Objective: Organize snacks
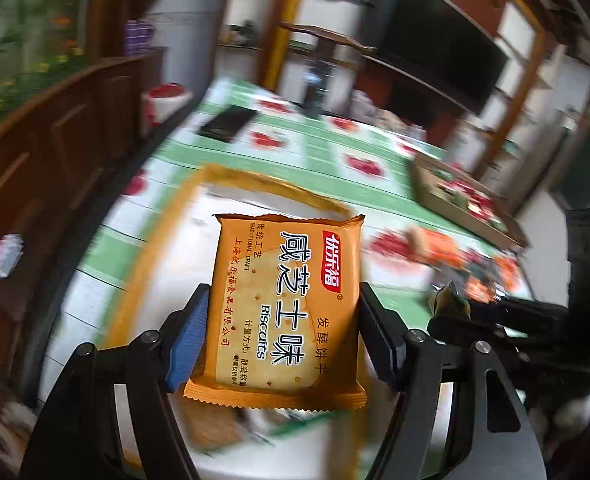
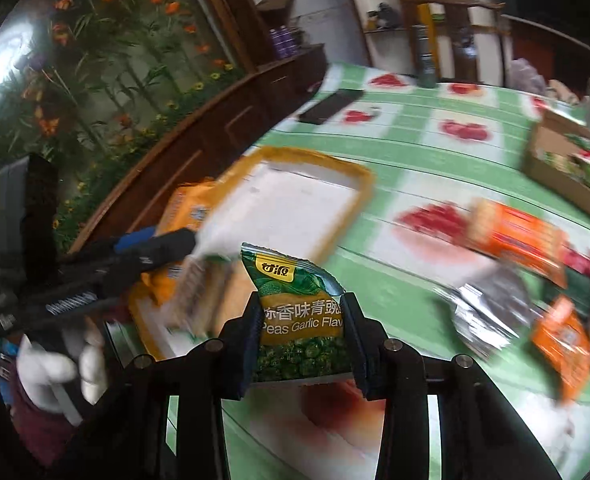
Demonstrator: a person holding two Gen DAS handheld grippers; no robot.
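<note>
The left gripper [image 1: 283,328] is closed onto an orange biscuit packet [image 1: 285,312], its 2 fingers pressing the packet's long sides while the crimped ends stick out beyond them, top and bottom. The packet hangs above a white tray with an orange rim [image 1: 231,178], lifted off its floor as far as the blurred view shows. In the right wrist view that tray's near end already holds another orange packet [image 2: 187,204], and the far half of the white floor is bare. The right gripper [image 2: 301,334] is clamped on a green garlic-pea packet [image 2: 297,308], fingers pinching its 2 side edges, the sealed top edge standing free above them; it sits off the tray's near right corner, over the green-and-white tablecloth [image 2: 415,152] printed with red fruit. To its right, loose snacks crowd the cloth: an orange packet [image 2: 515,236], a silver foil one [image 2: 491,304] and another orange one [image 2: 563,340], lying close together. A cardboard box [image 2: 555,168] of sorted snacks sits at the far right edge of the table. Between tray and box runs a broad strip of uncovered cloth. A dark flat object [image 2: 331,106] lies beyond the tray, near the table's far left edge.
</note>
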